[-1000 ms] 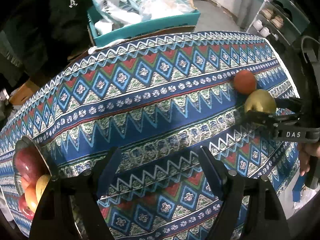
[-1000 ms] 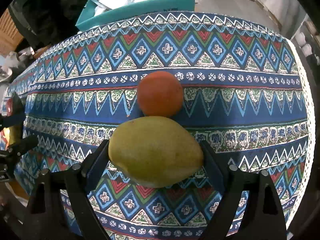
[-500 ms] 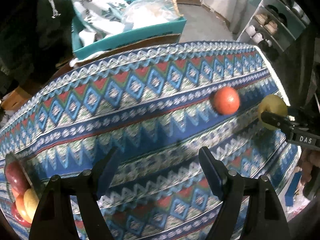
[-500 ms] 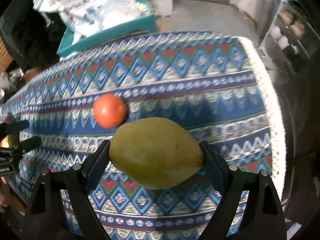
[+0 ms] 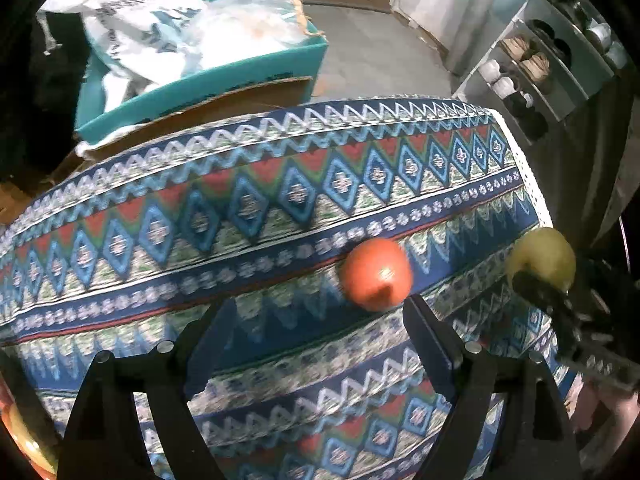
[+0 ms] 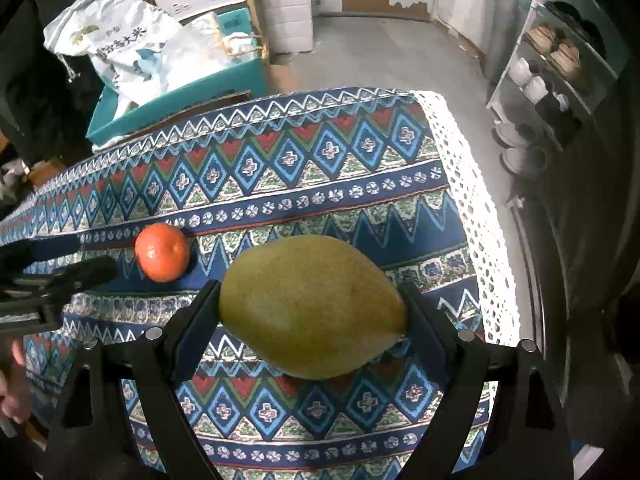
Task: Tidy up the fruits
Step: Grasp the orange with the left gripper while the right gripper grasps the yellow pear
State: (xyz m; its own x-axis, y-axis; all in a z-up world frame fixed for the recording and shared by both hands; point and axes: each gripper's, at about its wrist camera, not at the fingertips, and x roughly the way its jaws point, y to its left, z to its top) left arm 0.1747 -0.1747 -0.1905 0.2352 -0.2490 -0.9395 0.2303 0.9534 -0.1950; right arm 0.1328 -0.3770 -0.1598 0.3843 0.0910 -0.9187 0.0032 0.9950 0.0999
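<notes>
My right gripper (image 6: 312, 312) is shut on a yellow-green mango (image 6: 312, 306) and holds it above the patterned tablecloth (image 6: 320, 168). The mango also shows at the right edge of the left wrist view (image 5: 542, 258), clamped in the right gripper. An orange (image 5: 376, 274) lies on the cloth just ahead of my open, empty left gripper (image 5: 316, 328), close to its right finger. In the right wrist view the orange (image 6: 162, 252) sits left of the mango, with the left gripper's fingers (image 6: 86, 270) beside it.
A fruit bowl's edge (image 5: 24, 440) shows at the lower left. Behind the table stands a teal box (image 5: 208, 80) with white bags (image 6: 120, 48). A shelf with cups (image 5: 532, 72) stands at the right. The cloth's lace edge (image 6: 476, 208) hangs over the table's right end.
My right gripper has lifted the mango up and away from the orange. My left gripper has moved right toward the orange, and the bowl has slid almost out of its view.
</notes>
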